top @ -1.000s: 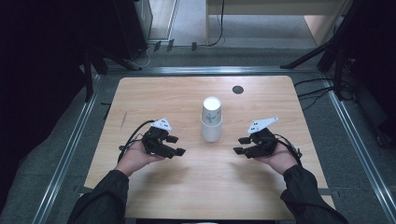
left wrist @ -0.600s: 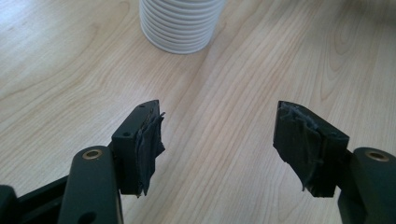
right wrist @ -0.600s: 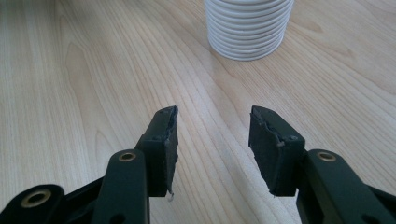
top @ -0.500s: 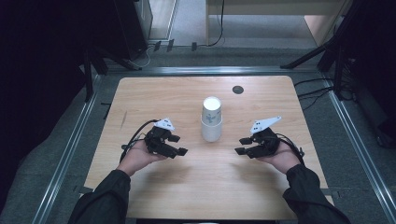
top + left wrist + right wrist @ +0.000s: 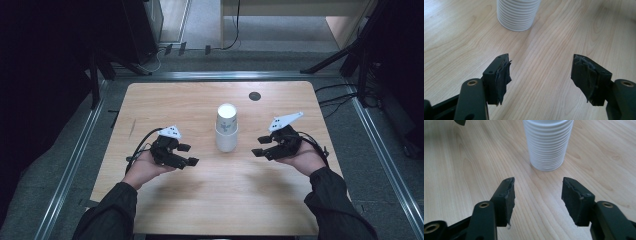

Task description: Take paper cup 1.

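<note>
A stack of white paper cups stands upright near the table's middle, its long axis vertical. The left gripper sits at the stack's eight o'clock, the right gripper at its four o'clock and slightly nearer — both aimed inward. The jaws of both have just been opening, and nothing lies between them. In the right gripper view the stack stands at twelve o'clock, a short reach ahead.

Right claw just opening, empty, stack of white cups ahead, wooden table

Both grippers' jaws now wider.
</note>
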A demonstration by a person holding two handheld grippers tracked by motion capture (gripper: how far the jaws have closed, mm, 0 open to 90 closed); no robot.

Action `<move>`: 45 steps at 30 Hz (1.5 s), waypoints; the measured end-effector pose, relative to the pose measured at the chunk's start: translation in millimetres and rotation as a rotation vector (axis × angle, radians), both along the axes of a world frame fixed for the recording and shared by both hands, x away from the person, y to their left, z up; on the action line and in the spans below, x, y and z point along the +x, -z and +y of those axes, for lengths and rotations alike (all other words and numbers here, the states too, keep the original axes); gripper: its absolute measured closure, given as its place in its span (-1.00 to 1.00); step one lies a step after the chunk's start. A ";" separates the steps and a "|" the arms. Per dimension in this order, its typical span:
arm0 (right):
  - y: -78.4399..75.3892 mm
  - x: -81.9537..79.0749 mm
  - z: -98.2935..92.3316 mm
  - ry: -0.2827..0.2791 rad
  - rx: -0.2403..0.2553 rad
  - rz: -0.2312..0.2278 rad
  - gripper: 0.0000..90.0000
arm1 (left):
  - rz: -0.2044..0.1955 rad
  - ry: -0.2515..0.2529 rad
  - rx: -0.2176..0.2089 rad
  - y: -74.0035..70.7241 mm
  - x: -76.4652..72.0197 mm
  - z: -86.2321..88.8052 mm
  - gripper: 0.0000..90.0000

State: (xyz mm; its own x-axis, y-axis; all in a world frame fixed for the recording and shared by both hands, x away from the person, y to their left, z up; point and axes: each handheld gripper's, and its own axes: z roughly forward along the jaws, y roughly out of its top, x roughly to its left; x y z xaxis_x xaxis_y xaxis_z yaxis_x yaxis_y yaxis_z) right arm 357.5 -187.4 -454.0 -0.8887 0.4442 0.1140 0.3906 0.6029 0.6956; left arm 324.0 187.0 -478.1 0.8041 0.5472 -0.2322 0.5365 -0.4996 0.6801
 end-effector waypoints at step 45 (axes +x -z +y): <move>-100.1 70.4 76.1 -0.187 -0.244 0.007 -0.45 | -0.008 0.003 -0.013 -2.8 -0.8 3.9 -0.31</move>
State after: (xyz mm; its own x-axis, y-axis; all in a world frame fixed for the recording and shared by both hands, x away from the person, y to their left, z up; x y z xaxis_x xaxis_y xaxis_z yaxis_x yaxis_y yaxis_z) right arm 427.8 -111.4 -353.9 -0.9570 0.2885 0.0310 0.2620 0.8134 0.5193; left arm 323.2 190.9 -475.2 0.8073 0.5420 -0.2334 0.5299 -0.4918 0.6909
